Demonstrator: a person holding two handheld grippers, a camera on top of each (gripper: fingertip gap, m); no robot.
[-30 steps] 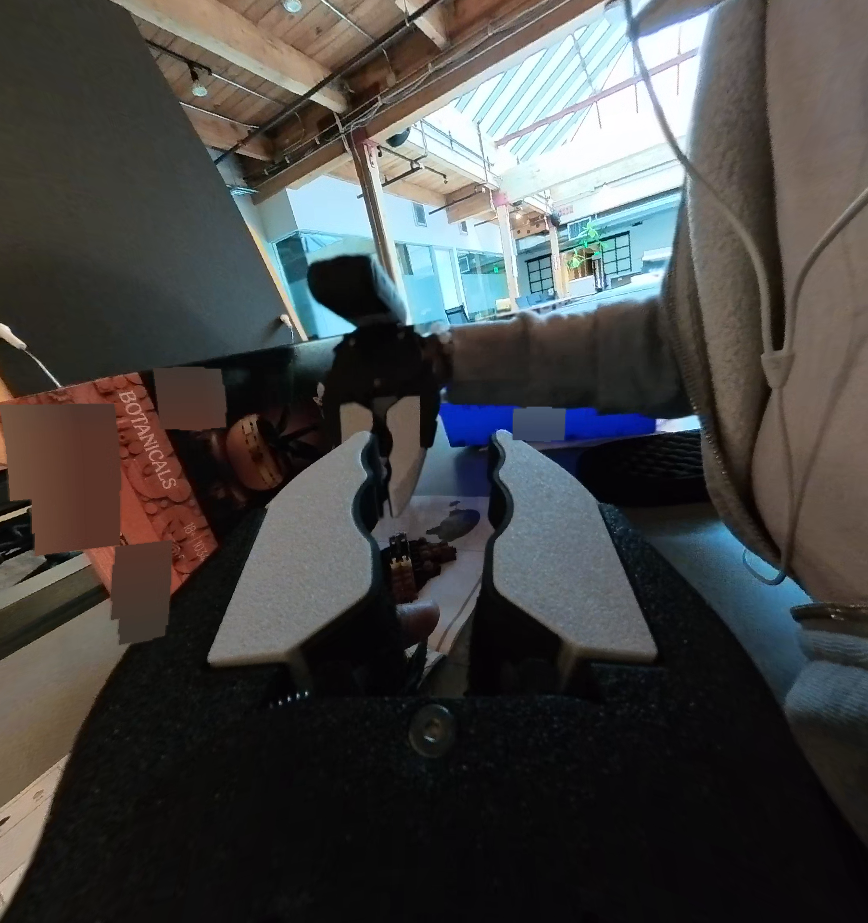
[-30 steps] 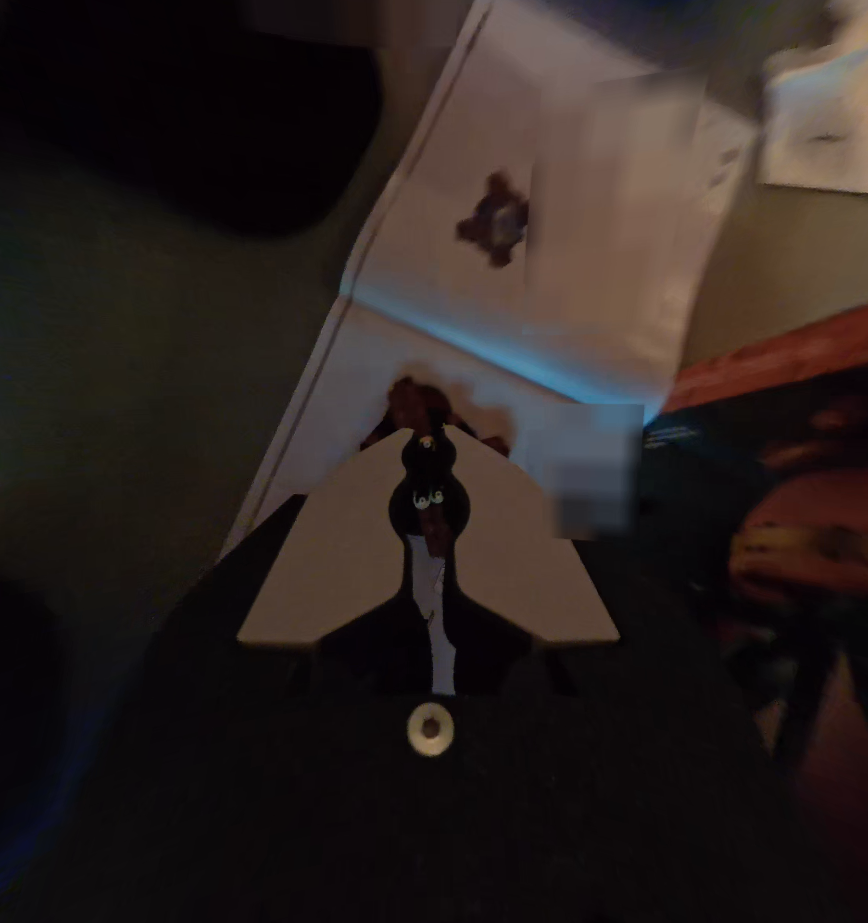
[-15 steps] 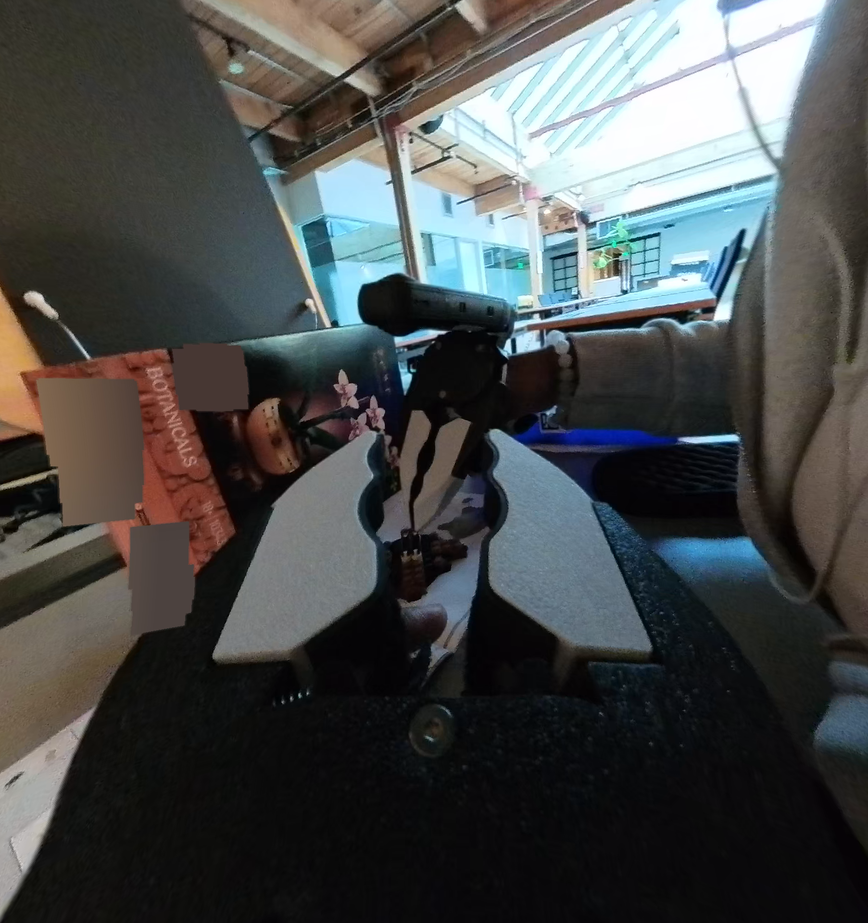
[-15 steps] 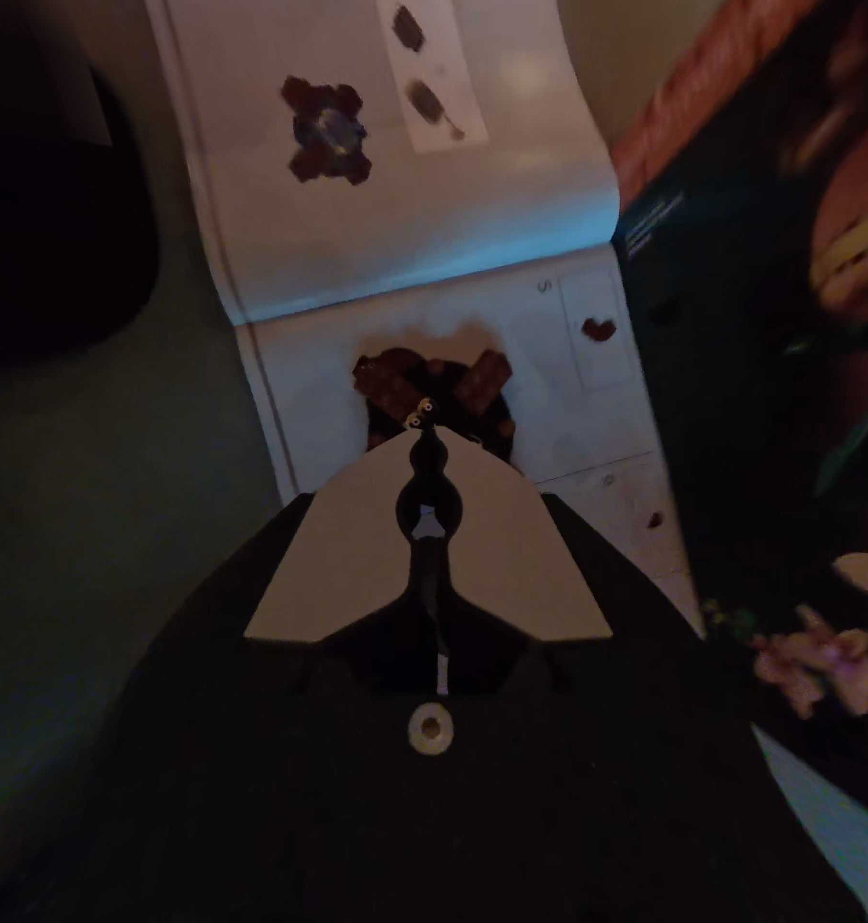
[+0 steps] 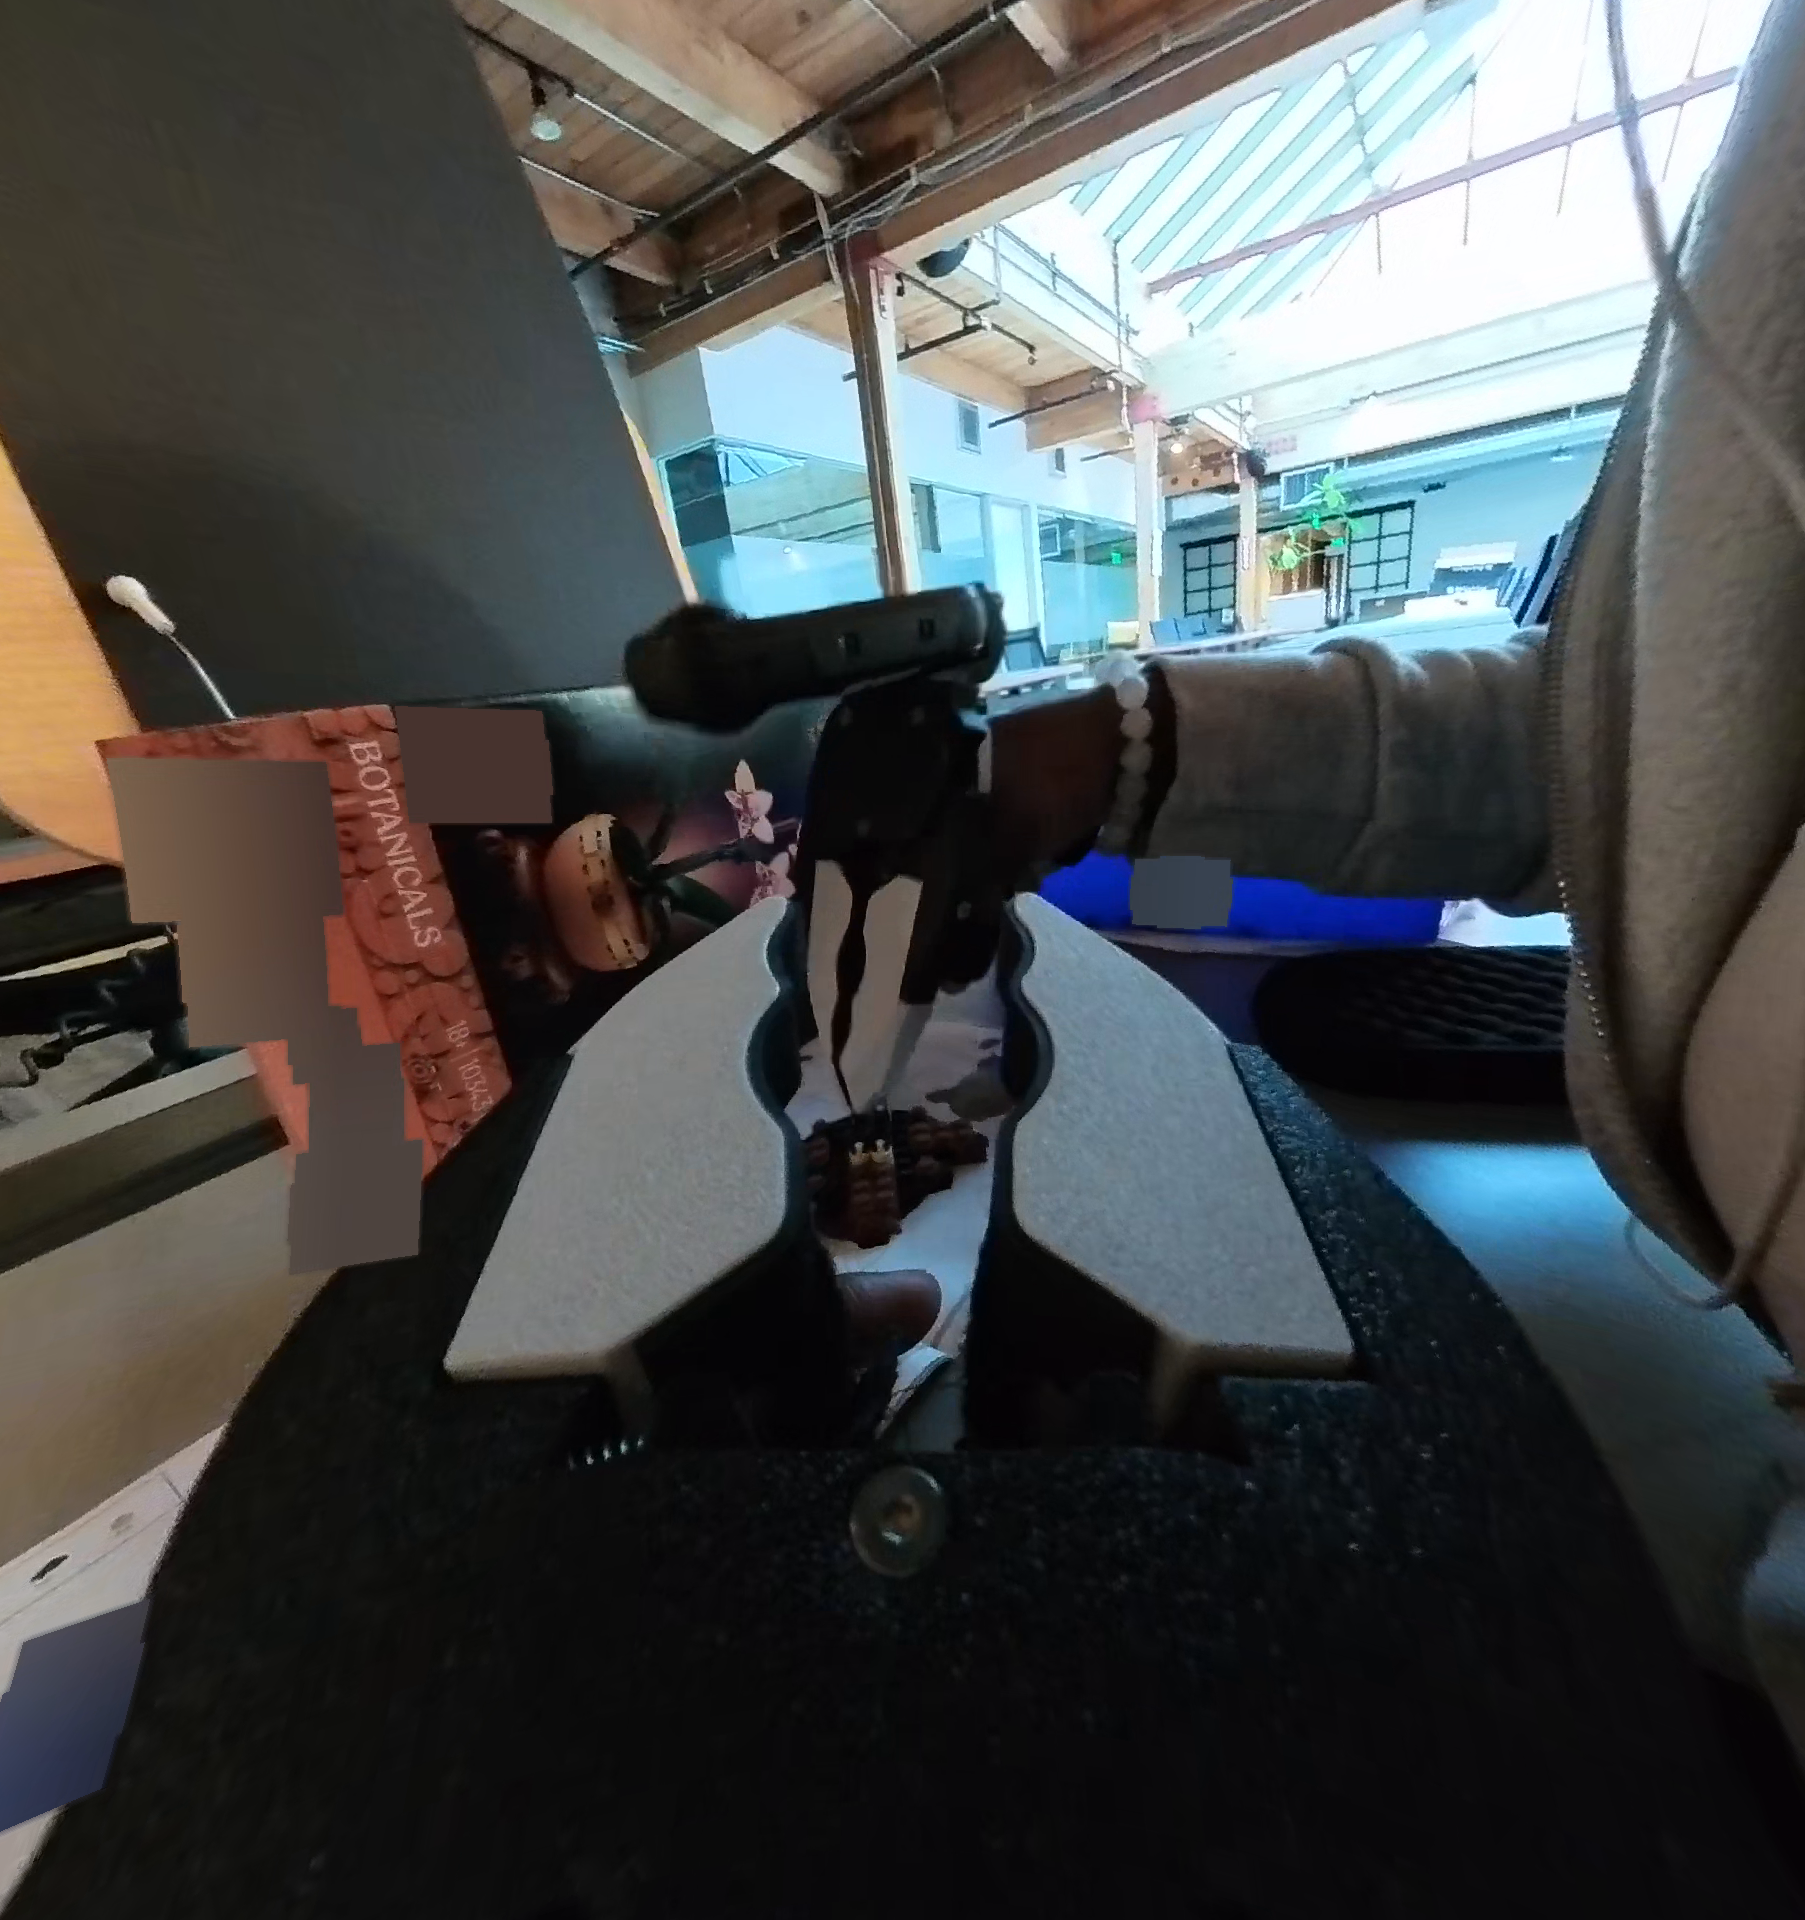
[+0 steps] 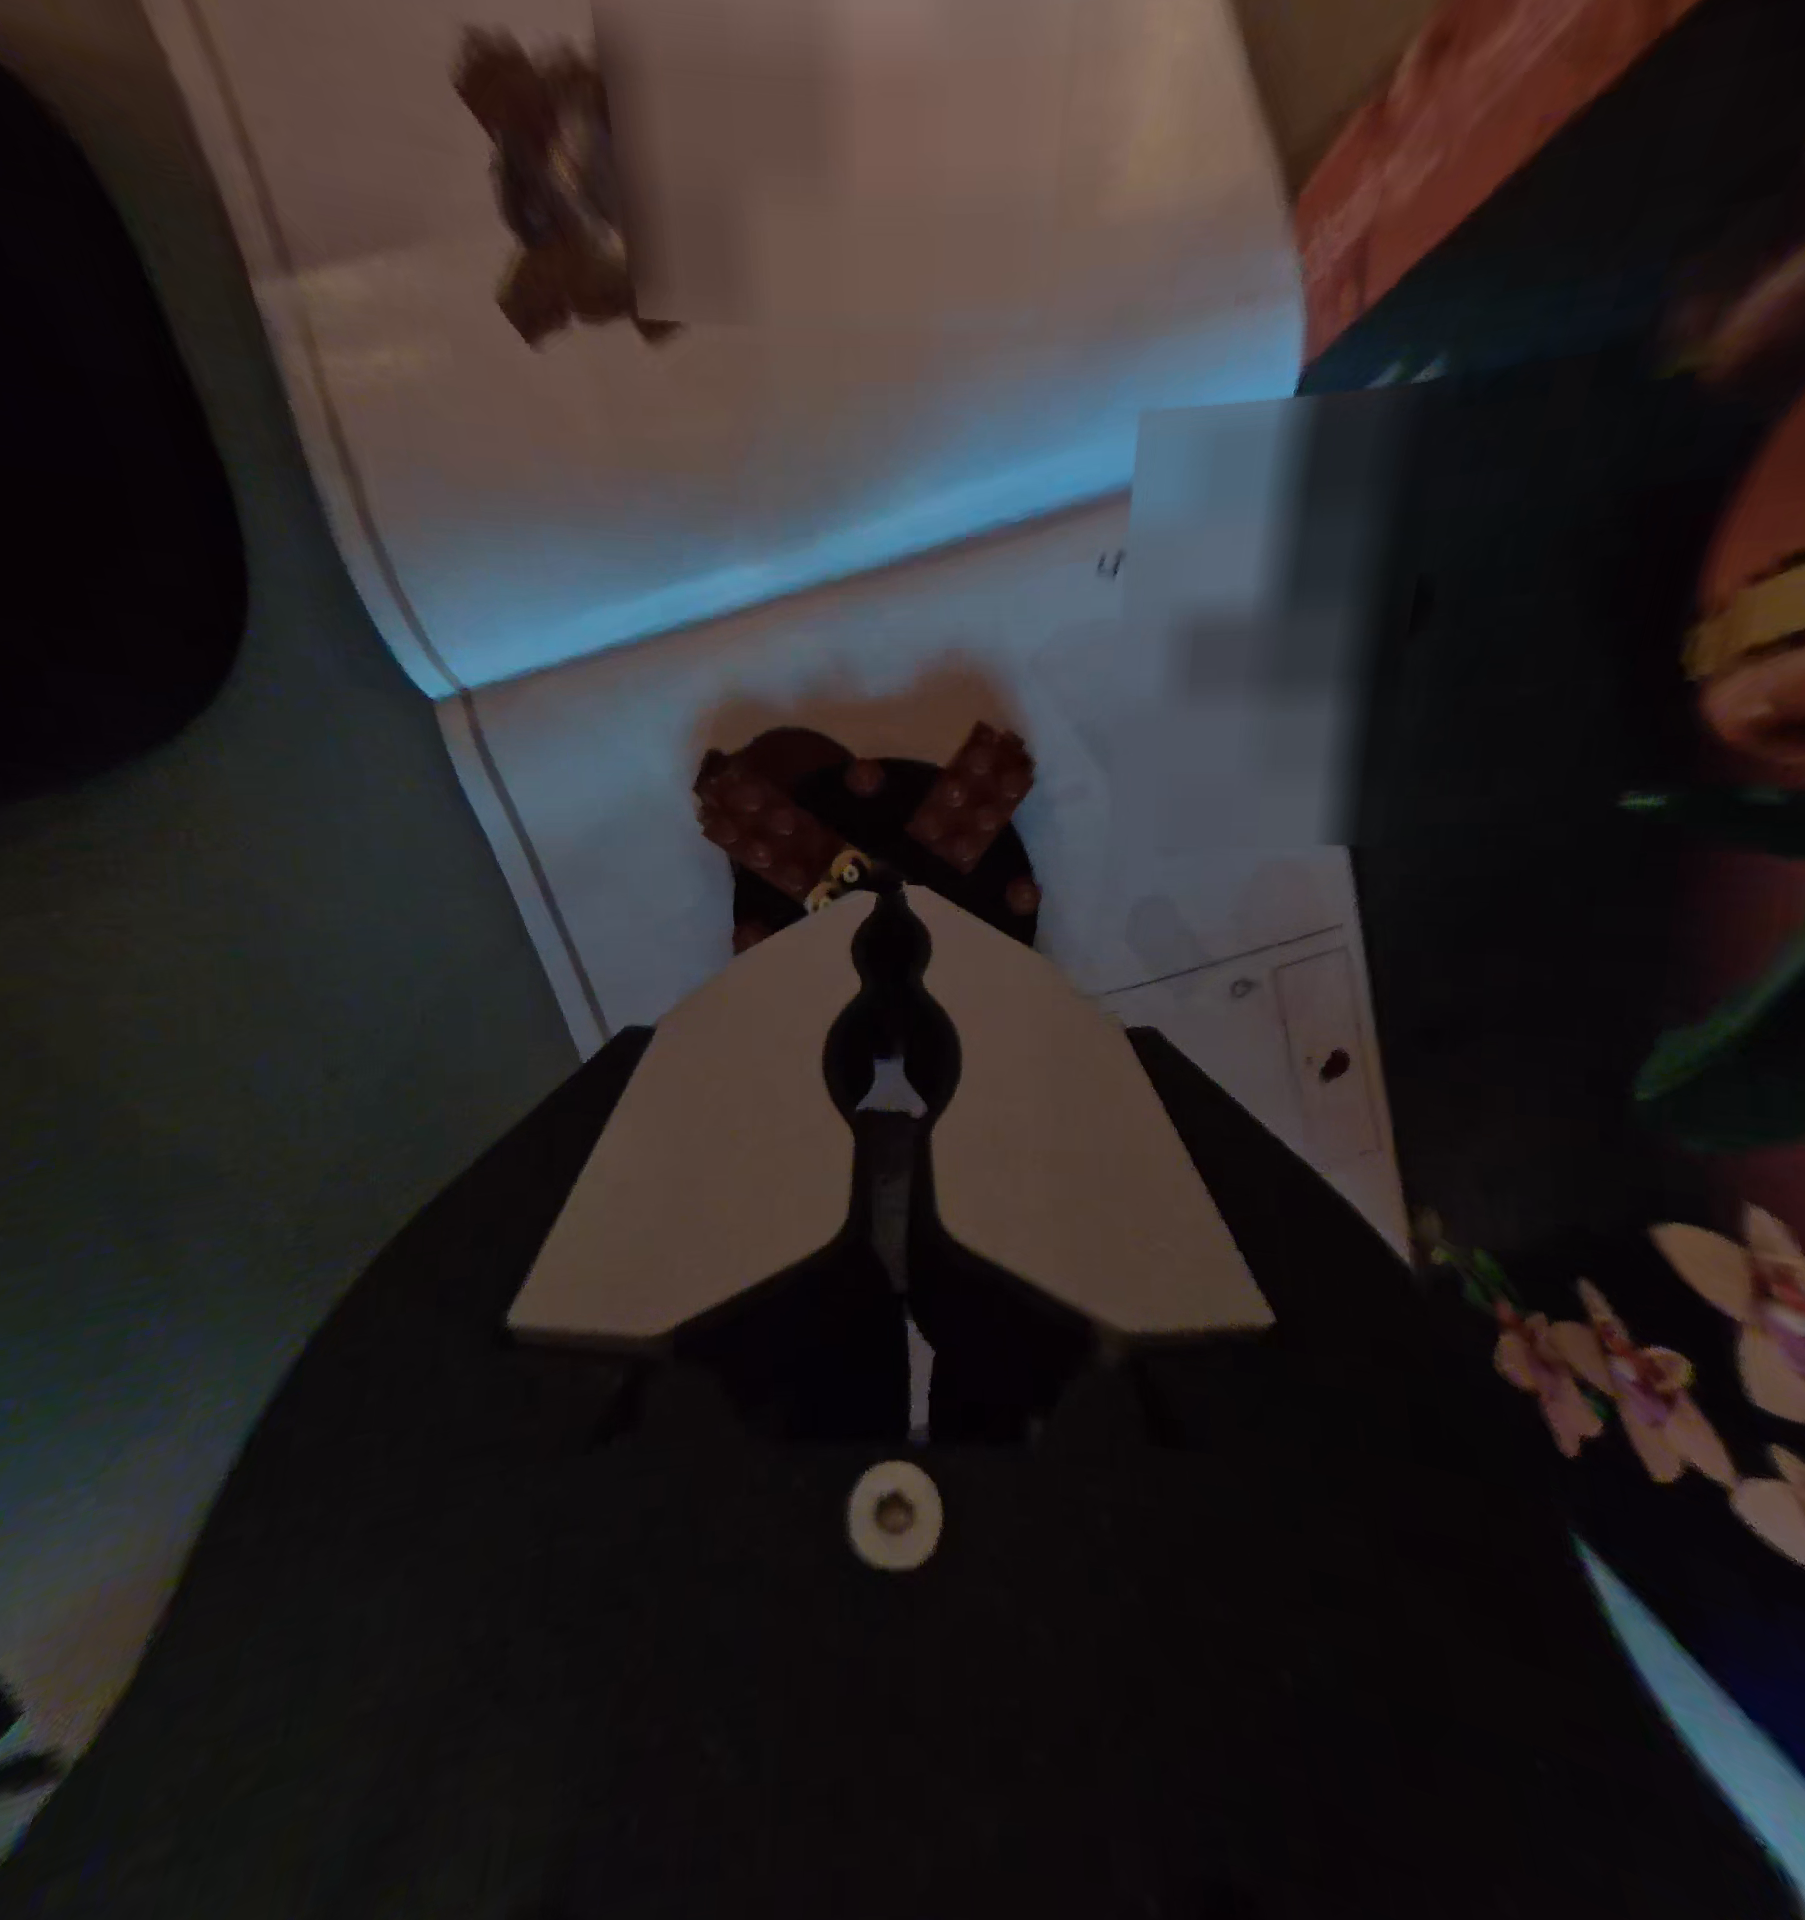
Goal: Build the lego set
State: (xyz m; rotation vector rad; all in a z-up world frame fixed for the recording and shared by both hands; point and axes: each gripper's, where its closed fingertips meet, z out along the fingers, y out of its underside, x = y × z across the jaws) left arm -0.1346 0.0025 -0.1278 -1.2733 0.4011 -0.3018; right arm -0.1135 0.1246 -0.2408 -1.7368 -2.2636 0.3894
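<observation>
Handling: brick model (image 6: 773, 821) is looking light, rigid, likely to snap apart; its black base is offering the firmest hold.
Left gripper (image 5: 898, 925): is straddling it half-open; contact unclear.
Right gripper (image 6: 882, 904): is touching it with closed tips.

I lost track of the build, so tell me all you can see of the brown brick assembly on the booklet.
The brown brick assembly is a dark round base carrying reddish-brown studded plates laid crosswise, plastic by its look, with small yellow-ringed pieces near the middle. It rests flat on the open white instruction booklet. The right gripper, fingers together, points down at its centre. The left gripper stands open around it; contact there is unclear.
</observation>
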